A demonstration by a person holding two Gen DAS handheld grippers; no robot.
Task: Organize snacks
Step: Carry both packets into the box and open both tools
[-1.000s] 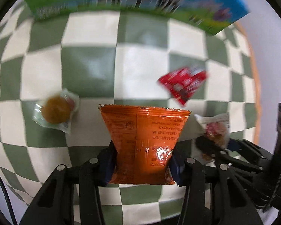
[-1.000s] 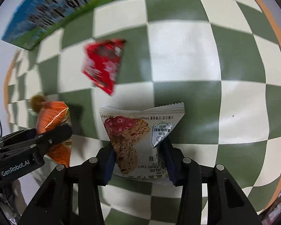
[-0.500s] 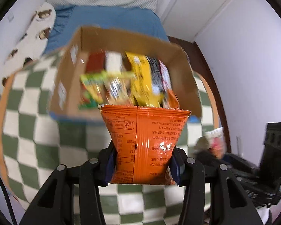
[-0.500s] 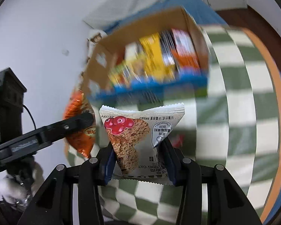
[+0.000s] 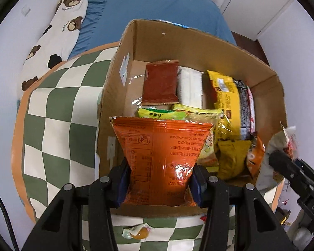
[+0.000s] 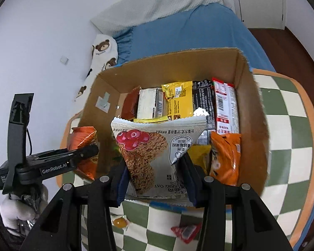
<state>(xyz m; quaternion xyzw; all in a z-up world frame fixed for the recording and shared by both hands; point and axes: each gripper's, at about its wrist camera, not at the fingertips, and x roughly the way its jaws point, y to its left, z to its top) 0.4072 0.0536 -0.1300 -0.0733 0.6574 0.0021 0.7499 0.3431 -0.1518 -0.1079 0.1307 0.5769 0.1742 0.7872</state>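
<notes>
Orange snack packet (image 5: 161, 159), one, gripped in left claw (image 5: 160, 185); cranberry oat bar (image 6: 157, 154), one, gripped in right claw (image 6: 156, 178). Both now raised over the cardboard box (image 5: 198, 39), closer than half a second ago. On the checkered surface (image 6: 288, 129): one red packet (image 6: 186, 232), one round wrapped sweet (image 6: 119, 222).

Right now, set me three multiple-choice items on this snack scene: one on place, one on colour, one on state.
1. Where does the red packet lie?
A. in the cardboard box
B. on the checked cloth before the box
C. on the bed

2. What colour is the packet in the left tongs?
A. orange
B. blue
C. white

3. How are the right tongs?
A. open, holding nothing
B. shut on the cranberry oat bar
C. out of view

B: it lies outside the box. A: orange packet. B: both fingers pinch it.
</notes>
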